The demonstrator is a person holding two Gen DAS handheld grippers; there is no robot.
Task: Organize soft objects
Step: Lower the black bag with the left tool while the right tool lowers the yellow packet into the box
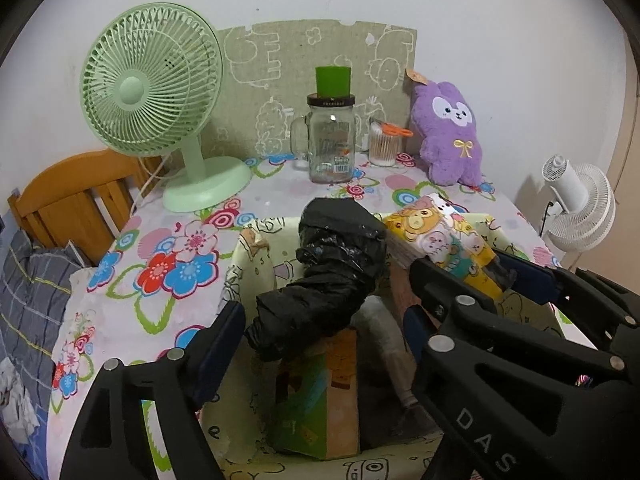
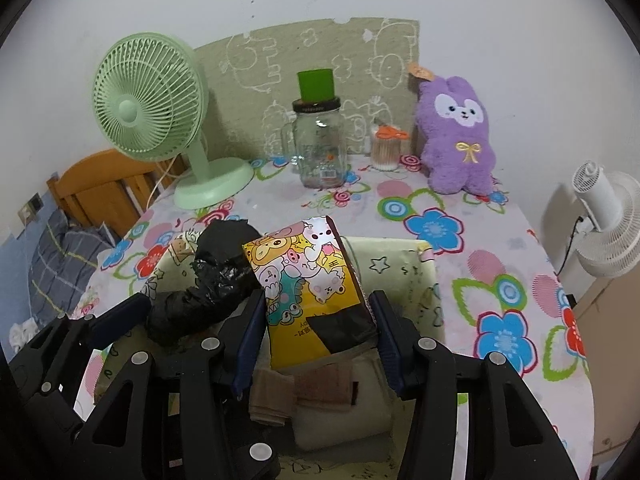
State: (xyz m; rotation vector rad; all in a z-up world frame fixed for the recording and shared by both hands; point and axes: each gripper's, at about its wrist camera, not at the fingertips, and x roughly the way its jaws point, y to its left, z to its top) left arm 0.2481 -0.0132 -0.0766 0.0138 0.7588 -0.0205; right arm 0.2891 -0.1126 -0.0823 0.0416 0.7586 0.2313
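The left claw [image 1: 320,328] stands wide open around a black bag [image 1: 320,276], gripping nothing. The right claw [image 2: 318,320] clamps a cartoon tissue pack [image 2: 308,280] over the basket [image 2: 408,276]

Both wrist cameras looked forward and down along their fingers, close over the fabric bin [image 1: 256,248], toward the back wall. The left one sat left of the right; both shared the green fan [image 2: 150,100] and purple plush [image 1: 450,132].

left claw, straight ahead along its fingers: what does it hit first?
Probably the black plastic bag roll, lying between the open left claw fingers over the storage bin. Depth unclear.
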